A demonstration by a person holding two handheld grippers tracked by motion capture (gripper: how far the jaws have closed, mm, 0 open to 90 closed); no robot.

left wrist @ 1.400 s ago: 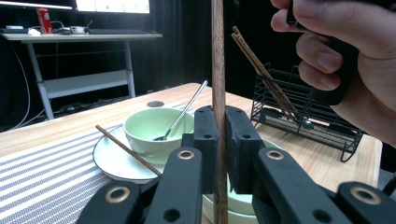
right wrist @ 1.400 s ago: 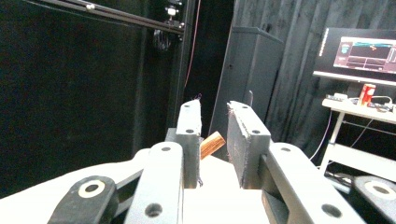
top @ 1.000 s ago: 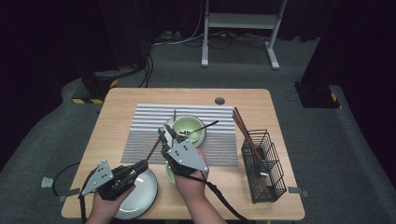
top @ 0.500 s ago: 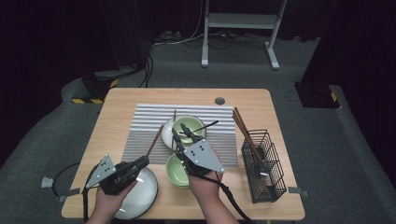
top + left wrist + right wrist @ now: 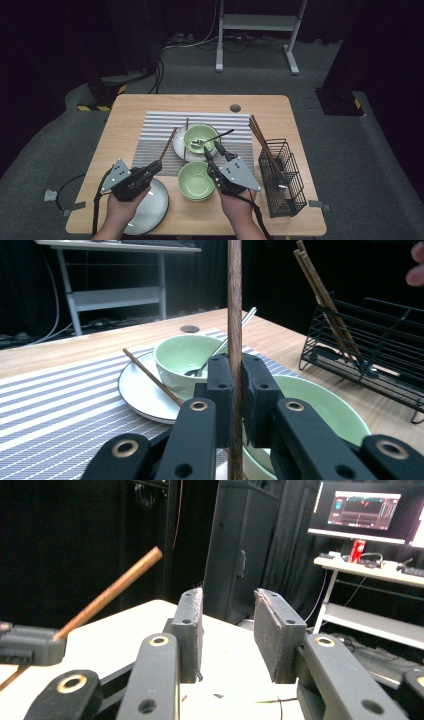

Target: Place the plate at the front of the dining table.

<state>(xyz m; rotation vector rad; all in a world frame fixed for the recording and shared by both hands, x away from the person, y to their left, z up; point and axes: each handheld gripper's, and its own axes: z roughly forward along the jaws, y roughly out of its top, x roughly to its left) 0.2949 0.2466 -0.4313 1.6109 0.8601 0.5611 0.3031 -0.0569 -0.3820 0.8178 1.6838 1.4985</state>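
Observation:
My left gripper is shut on a brown chopstick, which points away over the striped mat. Just right of it a green bowl sits on the table. My right gripper hovers at that bowl's right rim, open, with nothing between its fingers. Beyond them a second green bowl holding a spoon stands on a white plate. In the right gripper view the held chopstick slants up at the left.
A grey plate lies at the front left under my left hand. A black wire basket with chopsticks stands at the right. Another chopstick rests on the white plate. The striped mat covers the table's middle.
My right gripper has drawn back from the far bowl toward the person and to the right, uncovering the near green bowl. The left gripper edged forward with its chopstick.

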